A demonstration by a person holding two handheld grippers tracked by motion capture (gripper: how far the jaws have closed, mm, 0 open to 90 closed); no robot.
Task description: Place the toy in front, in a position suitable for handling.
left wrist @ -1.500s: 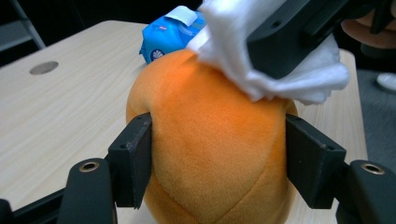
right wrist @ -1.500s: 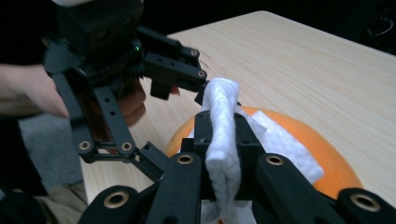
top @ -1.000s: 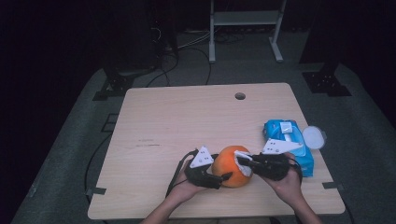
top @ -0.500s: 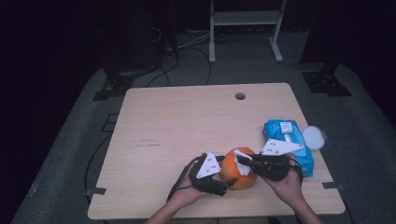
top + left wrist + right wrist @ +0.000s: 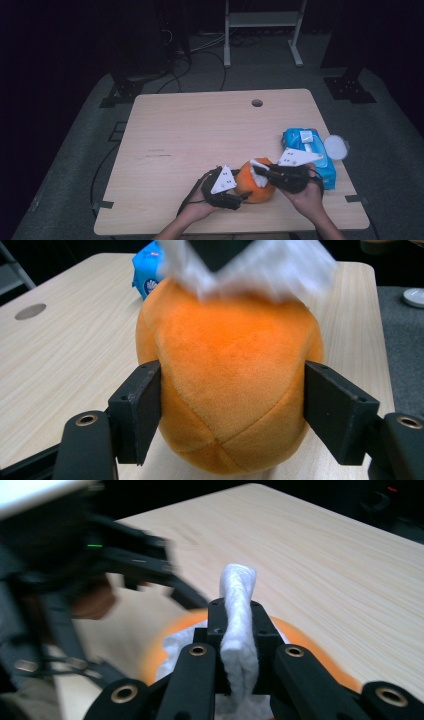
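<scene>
Job in hand: wiping the orange plush ball (image 5: 256,182) with a white wipe (image 5: 239,630), judged from the pics.
Ball position: sat on the counter (image 5: 200,135) near the front edge, between both tools, upright as far as visible.
Left tool (image 5: 232,410): jaws had just been closing in, w/ the ball between them; pads (image 5: 142,405) met the plush on both sides (looked like a steadying hold, not a hard squeeze).
Right tool (image 5: 239,645): jaws pressed together, pinching the folded wipe, which lay on the top of the ball in the left gripper view (image 5: 250,265).
Supplies: blue wipes pack (image 5: 307,152) at the right of the counter, just behind the right tool; round white lid (image 5: 336,146) beside it at the edge.
Done so far: wipe out of pack & gripped, ball steadied, wipe on top of ball.
Left to do: prob. rest of the ball's surface (sides, underside), then wipe set down. How much was already cleaned: cannot tell.
</scene>
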